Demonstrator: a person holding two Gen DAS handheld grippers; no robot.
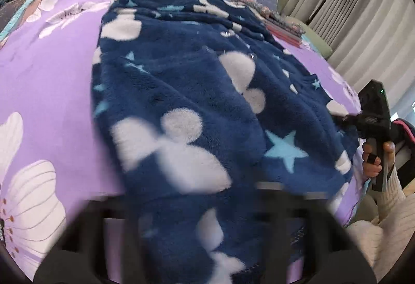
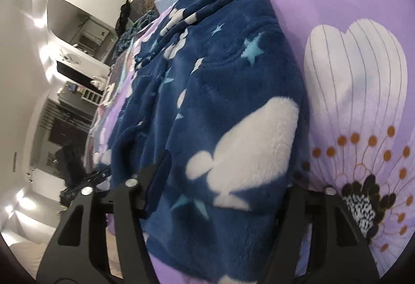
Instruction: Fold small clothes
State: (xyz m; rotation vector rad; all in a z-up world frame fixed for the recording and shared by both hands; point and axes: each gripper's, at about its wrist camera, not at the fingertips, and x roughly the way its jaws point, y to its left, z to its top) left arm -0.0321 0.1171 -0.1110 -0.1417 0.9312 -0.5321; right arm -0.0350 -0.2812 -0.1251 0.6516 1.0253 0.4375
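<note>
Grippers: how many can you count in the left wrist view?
2. The left gripper is at the bottom edge, clamping the blue fleece garment; the right gripper, in a hand, is at the right edge on the garment's side.

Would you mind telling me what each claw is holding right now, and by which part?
Both grip the blue fleece garment along its near edge: the left claw at one end, the right claw at the other. Whether the pads pinch fully is blurred.

Both the left hand-held gripper (image 1: 197, 245) and the right hand-held gripper (image 2: 215, 219) point downward, jaws clamped on fabric.
</note>
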